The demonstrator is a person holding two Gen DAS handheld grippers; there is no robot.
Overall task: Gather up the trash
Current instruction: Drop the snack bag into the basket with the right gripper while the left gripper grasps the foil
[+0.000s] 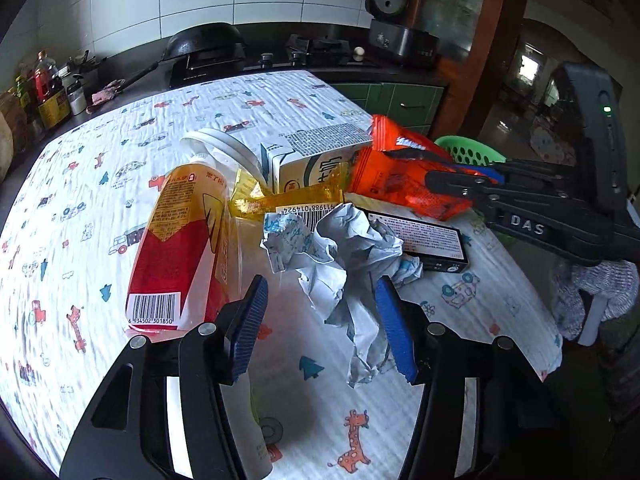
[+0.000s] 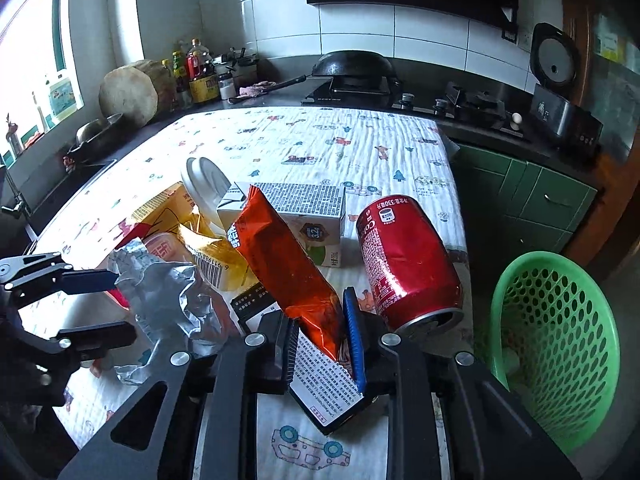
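A crumpled white paper wad (image 1: 348, 248) lies on the patterned tablecloth (image 1: 120, 152) between the blue pads of my left gripper (image 1: 320, 328). Its right pad (image 1: 394, 328) brushes the paper's lower fold while the left pad stands clear, so the gripper is open. My right gripper (image 2: 322, 346) is shut on the lower end of an orange-red snack bag (image 2: 288, 264), which stands tilted above a black printed box (image 2: 324, 384). In the left wrist view the right gripper (image 1: 452, 178) reaches in from the right with the bag (image 1: 400, 176).
Around the wad lie a bottle with a yellow-red label (image 1: 180, 240), a yellow wrapper (image 1: 280, 200), a milk carton (image 2: 300, 208), a white lid (image 2: 204, 180) and a red can (image 2: 404, 256). A green perforated basket (image 2: 556, 352) stands beyond the table's right edge. A stove counter lies behind.
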